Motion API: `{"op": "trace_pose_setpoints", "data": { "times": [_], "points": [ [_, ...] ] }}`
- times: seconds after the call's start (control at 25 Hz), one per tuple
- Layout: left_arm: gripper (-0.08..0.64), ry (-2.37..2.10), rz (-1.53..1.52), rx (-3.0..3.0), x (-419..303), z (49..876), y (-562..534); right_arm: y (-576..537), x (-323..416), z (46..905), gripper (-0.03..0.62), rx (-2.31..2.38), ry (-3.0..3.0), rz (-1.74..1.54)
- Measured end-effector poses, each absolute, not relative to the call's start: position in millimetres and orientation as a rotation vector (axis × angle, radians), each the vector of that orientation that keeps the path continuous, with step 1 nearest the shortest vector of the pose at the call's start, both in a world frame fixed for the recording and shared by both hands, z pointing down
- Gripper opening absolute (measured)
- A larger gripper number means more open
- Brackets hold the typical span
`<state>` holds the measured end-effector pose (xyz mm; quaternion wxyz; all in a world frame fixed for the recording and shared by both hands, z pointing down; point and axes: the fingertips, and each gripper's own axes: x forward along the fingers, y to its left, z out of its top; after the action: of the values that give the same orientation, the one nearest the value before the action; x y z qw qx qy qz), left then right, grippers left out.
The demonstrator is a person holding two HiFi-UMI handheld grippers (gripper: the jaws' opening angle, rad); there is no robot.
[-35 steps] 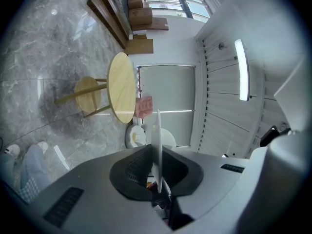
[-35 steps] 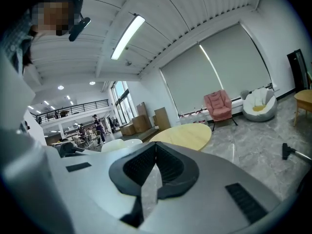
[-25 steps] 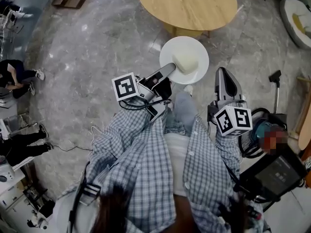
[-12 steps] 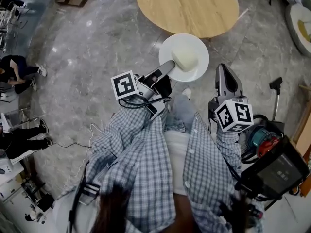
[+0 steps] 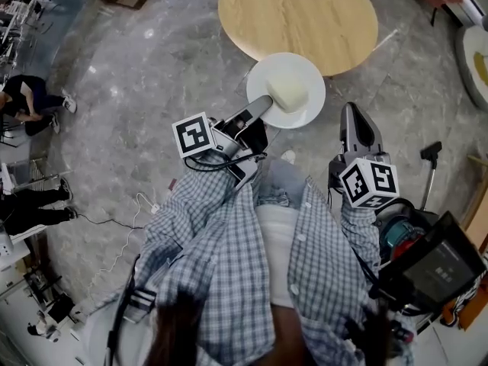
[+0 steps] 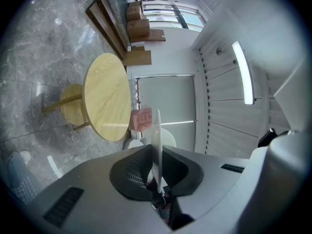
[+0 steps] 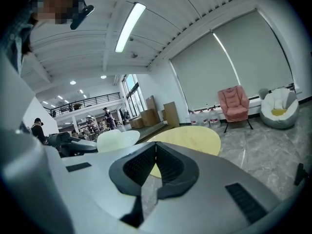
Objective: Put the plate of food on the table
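In the middle of the head view, the left gripper [image 5: 261,107] pinches the near rim of the white plate [image 5: 303,69], its jaws narrow on the thin edge. A pale block of food [image 5: 288,94] sits on the plate, held over the floor by the near edge of the round wooden table [image 5: 297,14] at the top. Further right, the right gripper [image 5: 351,113] points forward, jaws pressed together on nothing.
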<state>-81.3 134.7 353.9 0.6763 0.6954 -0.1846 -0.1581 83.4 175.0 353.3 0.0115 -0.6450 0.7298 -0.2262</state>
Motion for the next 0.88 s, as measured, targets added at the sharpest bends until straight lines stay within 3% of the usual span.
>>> {"op": "trace_pose_setpoints", "data": {
  "times": [0.88],
  "points": [
    [0.025, -0.469, -0.455, 1.535, -49, 367, 115, 156, 137, 358, 0.008, -1.997, 2.329, -0.664]
  ]
}}
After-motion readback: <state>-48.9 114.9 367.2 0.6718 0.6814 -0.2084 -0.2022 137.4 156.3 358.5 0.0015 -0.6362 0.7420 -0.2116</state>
